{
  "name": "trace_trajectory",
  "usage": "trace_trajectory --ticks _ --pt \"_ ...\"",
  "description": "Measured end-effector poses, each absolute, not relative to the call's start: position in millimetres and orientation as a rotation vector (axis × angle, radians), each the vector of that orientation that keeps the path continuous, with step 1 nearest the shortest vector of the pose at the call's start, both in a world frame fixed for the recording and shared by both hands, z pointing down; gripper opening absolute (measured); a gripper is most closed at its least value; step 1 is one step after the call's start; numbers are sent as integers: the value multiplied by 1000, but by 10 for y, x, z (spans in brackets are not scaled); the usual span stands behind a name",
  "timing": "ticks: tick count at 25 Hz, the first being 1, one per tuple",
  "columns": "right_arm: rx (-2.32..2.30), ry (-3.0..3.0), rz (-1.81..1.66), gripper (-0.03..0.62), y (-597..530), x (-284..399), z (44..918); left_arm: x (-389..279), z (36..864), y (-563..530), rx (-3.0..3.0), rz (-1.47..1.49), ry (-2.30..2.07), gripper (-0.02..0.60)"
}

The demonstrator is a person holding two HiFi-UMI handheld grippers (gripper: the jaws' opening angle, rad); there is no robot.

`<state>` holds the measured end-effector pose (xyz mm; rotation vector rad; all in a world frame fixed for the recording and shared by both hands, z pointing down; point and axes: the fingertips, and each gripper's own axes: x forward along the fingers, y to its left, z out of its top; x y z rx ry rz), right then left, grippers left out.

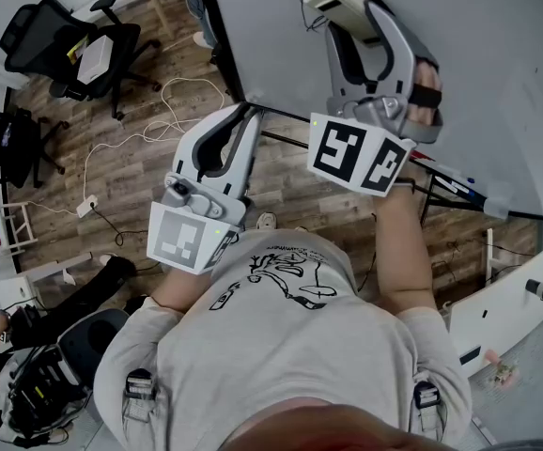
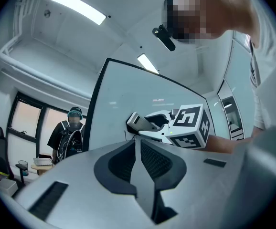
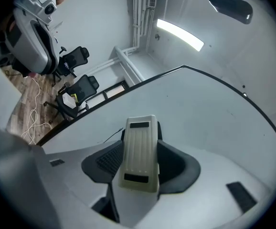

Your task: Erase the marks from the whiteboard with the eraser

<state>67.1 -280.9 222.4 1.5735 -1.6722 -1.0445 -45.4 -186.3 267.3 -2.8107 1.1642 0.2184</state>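
Clamping eraser (image 3: 139,151) between jaws, right gripper (image 1: 345,3) points it at whiteboard (image 1: 478,36); left gripper (image 1: 245,113) alongside, jaws together, empty.

Ribbed plastic eraser (image 3: 139,151), smooth whiteboard (image 3: 214,123)

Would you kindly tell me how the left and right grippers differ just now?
The left gripper's jaws are shut on nothing; the right gripper's clamp the eraser. The right gripper is raised at the whiteboard; the left gripper sits lower. Both carry marker cubes.
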Motion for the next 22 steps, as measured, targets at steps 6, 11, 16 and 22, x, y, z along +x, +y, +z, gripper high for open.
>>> trace_trajectory --ticks 6,11,16,22 --pt "1525 -1703 -1034 232 -2870 544 2406 -477 2685 -1866 -2804 211 1185 48" --pt "1502 -1709 -1027 232 -2885 467 2509 -526 2677 -1841 -2795 210 1203 48" --pt "1466 -1723 -1015 232 -2904 389 2632 -550 2689 -1819 -2794 207 1215 48" --pt "1447 -1724 -1010 232 -2930 356 2730 -559 2676 -1787 -2788 207 1224 48"
